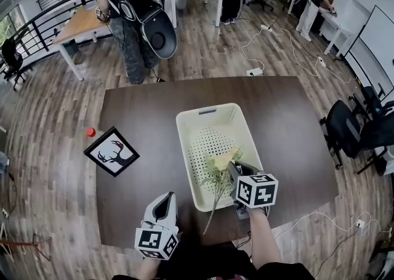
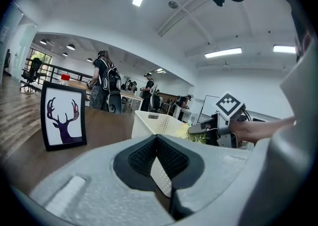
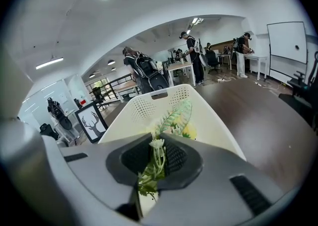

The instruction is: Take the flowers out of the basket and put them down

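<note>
The right gripper [image 1: 233,173] is at the near right corner of the white basket [image 1: 184,143], and its jaws are closed on the flowers [image 1: 220,167]. In the right gripper view the dark pads [image 3: 176,158] press from both sides on the green stems, with a small white blossom just at the tips and a pale fern-like leaf and a yellow flower [image 3: 175,118] standing out in front, over the inside of the basket [image 3: 144,111]. From the head view the bunch lies slanted: the yellow head and leaves are over the basket's near part, and the long thin stem goes down across the near rim and ends over the table [image 1: 148,100]. Whether the stem touches the rim I cannot tell.

The left gripper [image 1: 164,200] is to the left of the basket, near the table's front edge, apart from it. In the left gripper view its jaws [image 2: 159,163] are together at the tips and nothing is between them.

The basket stands in the middle of the dark brown table, with a perforated bottom and a handle slot in its far wall. On the left part of the table a framed deer picture [image 1: 111,151] stands upright, and a small red object [image 1: 90,132] is just beside it at the table's edge. Behind the table a person with a backpack [image 1: 132,20] stands on the wooden floor
</note>
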Demonstrator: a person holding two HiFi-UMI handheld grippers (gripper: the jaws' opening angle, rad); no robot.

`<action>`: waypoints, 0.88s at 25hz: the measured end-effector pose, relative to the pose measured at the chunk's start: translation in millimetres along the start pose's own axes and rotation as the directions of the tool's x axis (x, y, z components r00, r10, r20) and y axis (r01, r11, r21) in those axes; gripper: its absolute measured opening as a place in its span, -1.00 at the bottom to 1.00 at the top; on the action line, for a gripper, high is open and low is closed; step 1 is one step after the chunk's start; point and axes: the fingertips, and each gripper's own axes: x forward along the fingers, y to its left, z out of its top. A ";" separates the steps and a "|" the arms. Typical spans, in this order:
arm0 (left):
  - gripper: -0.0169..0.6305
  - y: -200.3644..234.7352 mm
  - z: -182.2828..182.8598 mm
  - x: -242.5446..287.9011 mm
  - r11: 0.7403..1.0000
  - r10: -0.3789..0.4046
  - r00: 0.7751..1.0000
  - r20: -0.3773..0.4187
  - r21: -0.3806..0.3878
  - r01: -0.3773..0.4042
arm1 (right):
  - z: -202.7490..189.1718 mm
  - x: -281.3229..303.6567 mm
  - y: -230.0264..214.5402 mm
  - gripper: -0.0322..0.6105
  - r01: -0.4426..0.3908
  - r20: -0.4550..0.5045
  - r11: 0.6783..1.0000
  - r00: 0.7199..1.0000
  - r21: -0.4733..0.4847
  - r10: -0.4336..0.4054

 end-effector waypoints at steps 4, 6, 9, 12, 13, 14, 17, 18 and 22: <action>-0.94 -2.0 -0.2 -2.3 1.000 -0.004 1.000 -0.010 -0.010 0.004 | 1.6 -4.7 -0.2 -0.77 0.000 0.007 1.000 1.000 -0.013 0.000; -0.93 -3.7 -0.4 -3.0 1.000 -0.008 1.000 -0.021 -0.005 0.008 | 3.6 -7.8 1.0 -0.78 0.000 0.013 1.000 1.000 -0.023 0.001; -0.94 -5.7 -0.2 -4.2 1.000 -0.013 1.000 -0.026 0.005 0.014 | 7.2 -10.9 4.7 -0.78 -0.009 0.026 0.999 1.000 -0.043 0.010; -0.94 -8.0 0.5 -4.1 1.000 -0.020 0.999 -0.025 0.011 0.020 | 12.2 -14.5 9.7 -0.78 -0.025 0.045 0.998 0.999 -0.061 0.028; -0.93 -8.0 0.4 -4.0 1.000 -0.021 0.999 -0.024 0.013 0.022 | 13.4 -15.0 11.6 -0.78 -0.029 0.052 0.997 0.998 -0.068 0.033; -0.94 -7.6 0.3 -3.9 1.000 -0.023 0.999 -0.023 0.014 0.023 | 14.5 -15.4 13.2 -0.78 -0.031 0.057 0.997 0.998 -0.073 0.036; -0.94 -7.5 1.4 -4.8 1.000 -0.025 0.999 -0.020 0.015 0.025 | 18.1 -19.0 17.3 -0.78 -0.028 0.066 0.995 0.997 -0.091 0.034; -0.94 -7.5 1.6 -5.7 1.000 -0.025 1.000 -0.018 0.014 0.025 | 19.1 -21.0 18.6 -0.78 -0.024 0.069 0.995 0.997 -0.101 0.031; -0.93 -5.8 1.5 -8.5 1.000 -0.019 1.000 -0.011 0.013 0.019 | 25.7 -29.5 25.4 -0.78 -0.028 0.098 0.992 0.994 -0.123 0.041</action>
